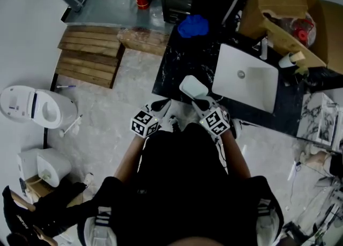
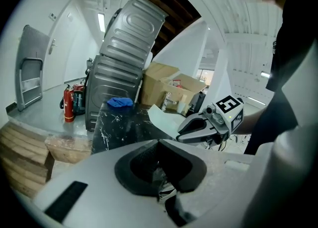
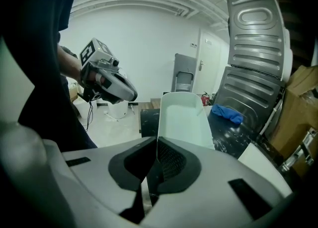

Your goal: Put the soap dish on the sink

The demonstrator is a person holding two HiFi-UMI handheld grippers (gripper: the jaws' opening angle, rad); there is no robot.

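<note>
The right gripper (image 3: 158, 158) is clamping one rim of the white soap dish (image 3: 184, 118), which is projecting ahead of its jaws. The left gripper (image 2: 160, 171), jaws together and apparently empty, is hovering alongside. The sink (image 1: 258, 94) is lying ahead-right; keep the dish level while carrying. No legible print is showing.

Head view looks steeply down; both gripper views face the black counter (image 1: 179, 71).

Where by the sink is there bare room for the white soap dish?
Bare black marble counter lies left of the white sink basin, between the blue cloth and the near edge. The right gripper holds the white soap dish close by. The far side, by the faucet and cardboard box, is crowded.
</note>
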